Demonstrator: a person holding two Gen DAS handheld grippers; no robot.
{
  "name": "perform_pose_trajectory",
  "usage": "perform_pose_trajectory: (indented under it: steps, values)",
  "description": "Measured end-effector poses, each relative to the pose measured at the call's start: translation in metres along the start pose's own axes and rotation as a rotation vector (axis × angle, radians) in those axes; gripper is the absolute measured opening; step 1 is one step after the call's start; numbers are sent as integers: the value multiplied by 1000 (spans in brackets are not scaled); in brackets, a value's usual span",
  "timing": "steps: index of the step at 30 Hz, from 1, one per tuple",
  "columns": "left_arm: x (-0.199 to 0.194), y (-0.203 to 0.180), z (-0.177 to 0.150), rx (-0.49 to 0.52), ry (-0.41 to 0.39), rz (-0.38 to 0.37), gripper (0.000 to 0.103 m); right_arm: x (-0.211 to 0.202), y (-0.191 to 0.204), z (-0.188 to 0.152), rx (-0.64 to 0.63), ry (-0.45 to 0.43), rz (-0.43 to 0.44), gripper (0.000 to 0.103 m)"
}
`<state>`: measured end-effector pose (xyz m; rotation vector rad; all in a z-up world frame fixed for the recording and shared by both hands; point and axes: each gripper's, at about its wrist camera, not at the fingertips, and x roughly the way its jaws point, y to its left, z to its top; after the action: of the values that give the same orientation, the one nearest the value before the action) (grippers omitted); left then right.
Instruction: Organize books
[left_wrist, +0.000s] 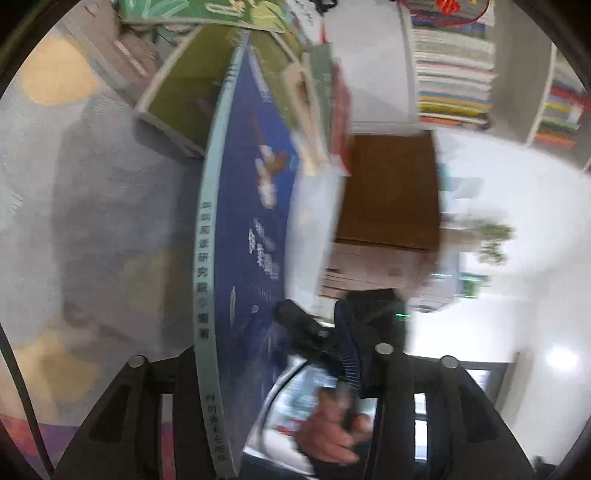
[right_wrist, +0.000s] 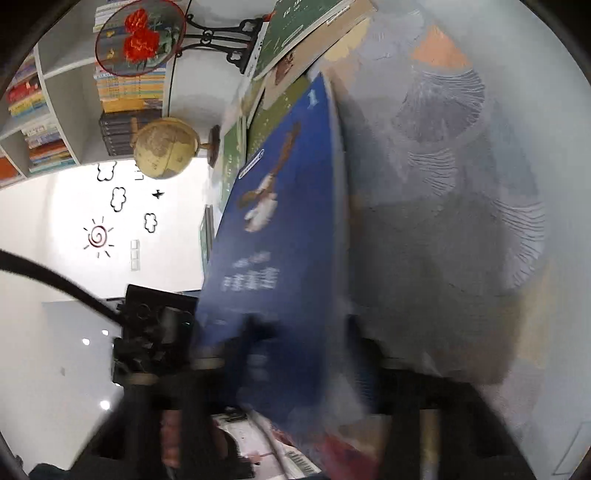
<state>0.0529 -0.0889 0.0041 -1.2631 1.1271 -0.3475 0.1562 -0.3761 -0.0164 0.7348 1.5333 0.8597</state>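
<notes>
between the fingers of the left gripper (left_wrist: 291, 354) stands a blue book (left_wrist: 255, 229), upright on its edge, its pale green spine with dark printed characters facing the camera's left side and its blue cover with a small figure and white lettering turned to the right; the two black fingers sit on either side of the book's lower end, clamped on it. the right gripper (right_wrist: 295, 362) shows the same blue book (right_wrist: 280, 236) running forward from between its own fingers, which also close on it, though that part of the view is blurred and the contact is hard to read. seen from the left wrist, the other gripper's black body, with a small green light, and a bare hand (left_wrist: 332, 432) gripping its handle lie just beyond the book's cover. under and behind the book lies a grey carpet (left_wrist: 110, 192) with orange and cream patches. beyond the book's far end are more books: an olive-green one (left_wrist: 184, 96) lying flat just beside it, and a green patterned one (left_wrist: 207, 11) further off. a white shelf unit (right_wrist: 59, 88) holds rows of colourful spines, and near it stand a brown globe (right_wrist: 166, 147) and a round fan with red flowers (right_wrist: 140, 37) on a black stand. black cloud and sun decals (right_wrist: 98, 236) mark the white wall
</notes>
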Motion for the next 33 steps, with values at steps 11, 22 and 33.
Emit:
perform_pose_trajectory:
  steps: [11, 22, 33]
  values:
    - [32, -50, -35, 437, -81, 612, 45, 9, 77, -31, -603, -62, -528, 22]
    - [-3, -87, -43, 496, -205, 485, 47, -21, 115, -59, -809, -103, -468, 22]
    - [-85, -100, -27, 500, -363, 426, 47, -1, 195, -61, -952, -167, -413, 22]
